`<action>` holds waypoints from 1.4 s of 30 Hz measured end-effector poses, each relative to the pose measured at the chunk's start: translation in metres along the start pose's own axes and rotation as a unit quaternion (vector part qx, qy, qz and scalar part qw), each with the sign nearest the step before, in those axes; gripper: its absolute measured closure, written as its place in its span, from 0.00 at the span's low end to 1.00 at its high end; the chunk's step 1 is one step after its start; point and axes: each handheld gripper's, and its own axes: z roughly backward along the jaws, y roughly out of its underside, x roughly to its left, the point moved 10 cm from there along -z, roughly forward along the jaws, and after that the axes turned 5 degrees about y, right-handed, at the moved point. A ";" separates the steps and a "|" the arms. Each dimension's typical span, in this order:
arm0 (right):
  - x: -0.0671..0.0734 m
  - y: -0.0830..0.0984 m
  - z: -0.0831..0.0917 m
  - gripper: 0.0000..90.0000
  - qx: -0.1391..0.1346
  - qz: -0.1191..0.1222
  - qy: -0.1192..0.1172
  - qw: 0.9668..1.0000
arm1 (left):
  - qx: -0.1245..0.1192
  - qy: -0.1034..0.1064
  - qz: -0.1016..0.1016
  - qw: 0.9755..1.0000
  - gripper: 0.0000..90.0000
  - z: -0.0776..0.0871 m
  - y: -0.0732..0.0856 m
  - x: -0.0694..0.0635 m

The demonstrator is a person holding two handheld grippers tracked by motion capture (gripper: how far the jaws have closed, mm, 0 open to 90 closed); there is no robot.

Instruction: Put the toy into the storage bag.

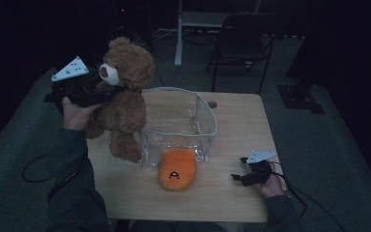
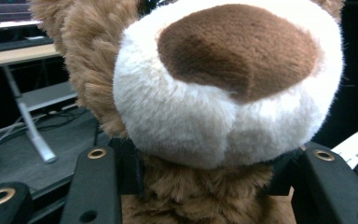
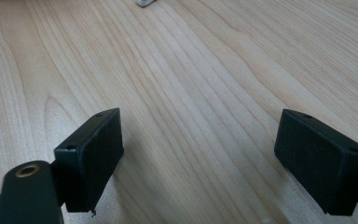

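left gripper (image 1: pixel 107 92) has the teddy bear (image 1: pixel 123 99) clamped round the neck, jaws squeezed into the fur just under the white muzzle (image 2: pixel 223 93). bear's hanging in the air over the left side of the wooden table (image 1: pixel 232 125), feet dangling just beside the near-left corner of the clear plastic bin (image 1: pixel 178 123), not over it yet. looks to me like the bear is headed into that bin.

right gripper (image 1: pixel 239 178) is parked low over the tabletop at the near right, jaws wide apart with nothing between them but bare wood (image 3: pixel 191 93).

if i were doing this: get the feet higher than the bin's rim before swinging across, because that flimsy wall will get shoved if the legs catch it. the bear is floppy and long, so i'd come in over the middle of the bin, lower it feet first and let it fold down before letting go. a neck hold means the body can swing, so go slow. there's also an orange plush toy (image 1: pixel 176 168) lying against the bin's front wall, so don't knock the bin toward it. the idle gripper could steady the bin if it slides.
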 end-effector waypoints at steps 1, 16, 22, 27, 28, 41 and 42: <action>0.000 0.000 0.000 0.16 0.000 0.000 0.000 1.000 | 0.000 0.000 0.000 1.000 0.51 0.000 0.000 0.000; 0.000 0.000 0.000 0.16 0.000 0.000 0.000 1.000 | -0.004 0.011 0.001 1.000 0.51 -0.032 -0.029 -0.006; 0.000 0.000 0.000 0.16 0.000 0.000 0.000 1.000 | -0.008 0.003 0.018 1.000 0.51 -0.040 -0.034 -0.002; 0.000 0.000 0.000 0.16 0.000 0.000 0.000 1.000 | 0.000 -0.014 0.017 1.000 0.51 -0.049 -0.034 0.000; 0.000 0.000 0.000 0.16 0.000 0.000 0.000 1.000 | 0.001 -0.017 0.016 1.000 0.51 -0.051 -0.034 0.001; 0.000 0.000 0.000 0.16 0.000 0.000 0.000 1.000 | 0.009 -0.037 0.022 0.999 0.51 -0.072 -0.039 0.003; 0.000 0.000 0.000 0.16 0.000 0.000 0.000 1.000 | 0.009 -0.037 0.022 0.999 0.51 -0.072 -0.039 0.003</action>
